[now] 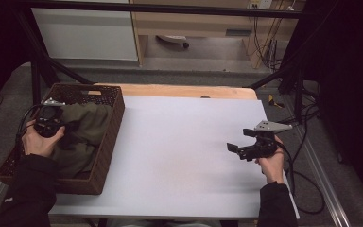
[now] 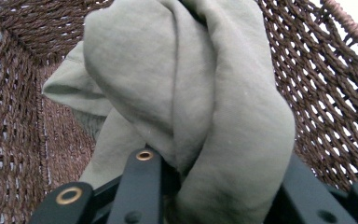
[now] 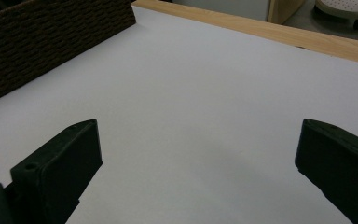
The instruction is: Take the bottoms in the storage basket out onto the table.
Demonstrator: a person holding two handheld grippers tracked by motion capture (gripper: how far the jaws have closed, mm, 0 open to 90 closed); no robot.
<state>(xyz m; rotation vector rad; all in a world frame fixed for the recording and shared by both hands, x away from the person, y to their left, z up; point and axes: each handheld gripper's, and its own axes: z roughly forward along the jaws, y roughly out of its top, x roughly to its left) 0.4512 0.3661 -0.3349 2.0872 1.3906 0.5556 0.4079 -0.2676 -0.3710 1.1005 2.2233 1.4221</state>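
Olive-green cloth (image 2: 186,93) lies bunched inside the woven basket (image 1: 115,118) at the left edge of the desk (image 1: 184,142), and the step in hand appears to be lifting it out.

Findings:
- Left gripper (image 1: 52,124) is inside the basket. In the left gripper view its jaws are closed on a thick twisted fold of the cloth, which bulges up between them. The bite looks deep rather than on a thin edge.
- Most of the cloth hangs beyond the grip and rests against the basket floor and walls.
- Right gripper (image 1: 246,150) hovers over the right side of the desk, well apart from the basket. The right gripper view shows its jaws spread wide, with nothing between them but bare white surface.
- White covering between basket and right gripper is free for laying the cloth down.

Recommendations, as judgement:
- Raise the left gripper straight up until the trailing cloth clears the near rim. Dragging sideways early could catch fabric on the open weave or tip the basket.
- Keep the jaws firmly shut throughout, since a bunched fold can creep out under the weight of the hanging part.
- Once the cloth is clear, carry it toward the middle of the desk, where the right gripper can take a free corner.
- Bring the right gripper in only when a distinct edge is presented.
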